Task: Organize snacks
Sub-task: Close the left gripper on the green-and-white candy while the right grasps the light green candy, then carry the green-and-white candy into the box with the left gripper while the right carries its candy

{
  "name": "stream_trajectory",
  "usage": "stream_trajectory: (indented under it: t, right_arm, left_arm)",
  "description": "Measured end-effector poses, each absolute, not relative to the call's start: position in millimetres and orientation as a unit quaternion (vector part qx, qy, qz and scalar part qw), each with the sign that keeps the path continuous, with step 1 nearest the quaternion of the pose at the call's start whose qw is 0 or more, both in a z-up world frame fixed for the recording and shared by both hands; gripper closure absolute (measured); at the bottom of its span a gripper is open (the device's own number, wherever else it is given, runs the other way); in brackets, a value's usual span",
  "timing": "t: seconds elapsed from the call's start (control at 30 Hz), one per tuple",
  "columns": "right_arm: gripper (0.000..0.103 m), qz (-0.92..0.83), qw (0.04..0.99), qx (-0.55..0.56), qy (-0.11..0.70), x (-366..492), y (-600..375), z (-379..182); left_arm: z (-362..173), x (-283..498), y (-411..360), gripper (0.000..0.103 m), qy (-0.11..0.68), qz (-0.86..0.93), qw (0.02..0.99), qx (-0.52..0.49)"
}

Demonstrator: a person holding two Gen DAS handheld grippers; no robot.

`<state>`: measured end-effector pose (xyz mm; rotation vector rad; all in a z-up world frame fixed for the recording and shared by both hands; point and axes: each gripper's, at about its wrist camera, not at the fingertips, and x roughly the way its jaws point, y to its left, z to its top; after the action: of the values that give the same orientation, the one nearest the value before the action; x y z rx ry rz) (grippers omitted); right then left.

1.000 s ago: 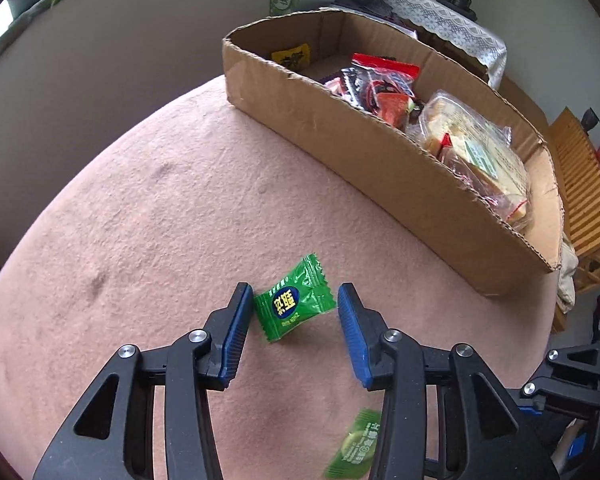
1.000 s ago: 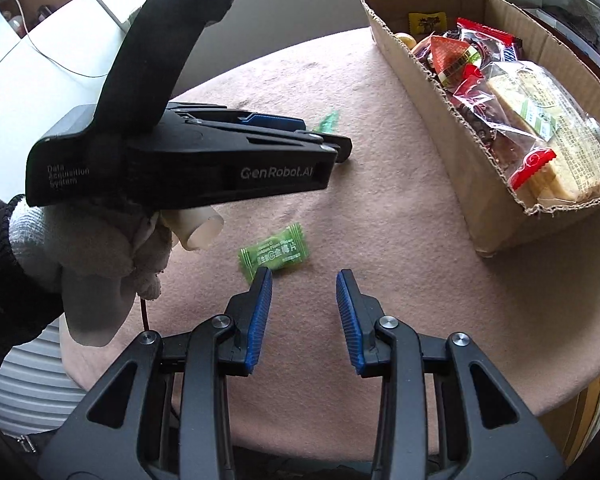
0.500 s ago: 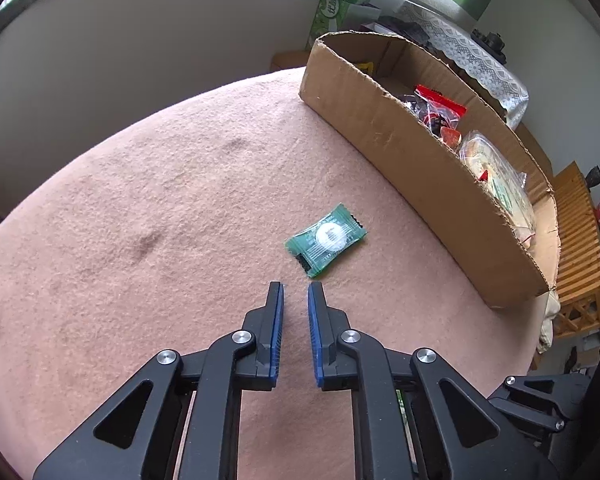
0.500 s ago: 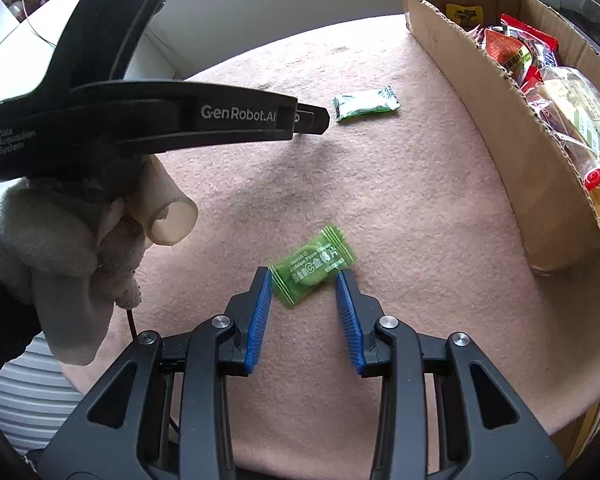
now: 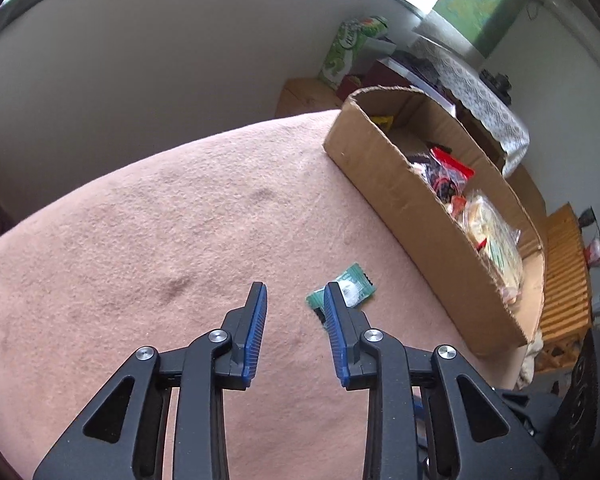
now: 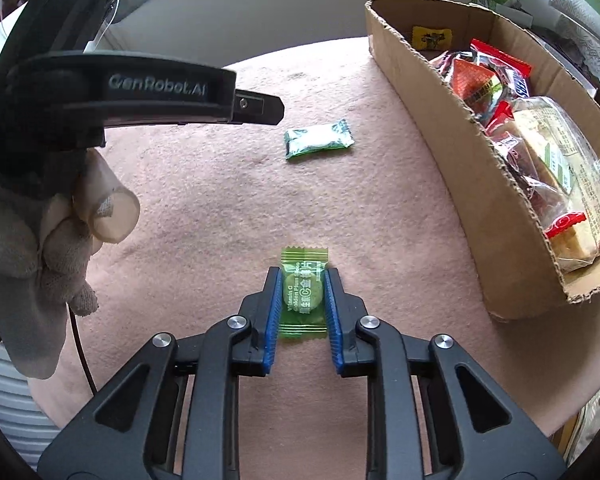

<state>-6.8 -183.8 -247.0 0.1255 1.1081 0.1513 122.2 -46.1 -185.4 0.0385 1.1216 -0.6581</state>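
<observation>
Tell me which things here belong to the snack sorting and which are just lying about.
Job:
- light green candy, gripped by right tongs
- dark green candy loose on the cloth; left tongs open beside it
- cardboard box holding snacks

Lying about:
- green carton
- lace-covered furniture
- wooden rack

Left gripper (image 5: 294, 296): jaws parted, nothing between the blue pads, held low over the table and pointing forward.
Right gripper (image 6: 302, 280): jaws closed in from both sides on a light green candy packet (image 6: 303, 292), blue pads touching its edges.
Left hand (image 6: 40, 232): in a pale knit glove, wrapped around the left gripper's handle, seen from the right wrist camera.
</observation>
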Motion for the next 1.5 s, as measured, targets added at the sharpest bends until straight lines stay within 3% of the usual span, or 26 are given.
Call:
stream_trajectory:
  t: [0.07,0.13,0.67,0.8,1.2,1.5]
  right_arm:
    - [0.083,0.064,0.846,0.067,0.526,-3.4,-188.2,-245.3]
    - [0.083,0.062,0.844,0.076,0.527,-2.2,-195.6,-245.1]
    - [0.082,0.051,0.835,0.06,0.545,-1.6,-207.4,-246.3]
    - [0.082,0.055,0.837,0.06,0.541,-1.0,-204.9,-248.3]
    - [0.082,0.059,0.847,0.089,0.52,-6.1,-215.5,-230.3]
    - [0.082,0.07,0.866,0.095,0.486,-8.5,-229.1,-185.4]
  left_arm:
    - [-186.2,119.0,-54.3,0.075,0.521,-0.328,0.787,0.041]
    - [-187.2,118.1,-64.1,0.067,0.519,-0.345,0.78,0.061]
    - [-201.0,113.1,-106.2,0.067,0.497,-0.392,0.747,0.205]
    - [-201.5,117.9,-103.2,0.082,0.503,-0.375,0.756,0.186]
    - [-198.2,110.7,-64.1,0.085,0.534,-0.314,0.782,0.076]
    - [-163.8,105.9,-59.7,0.085,0.512,-0.3,0.803,0.051]
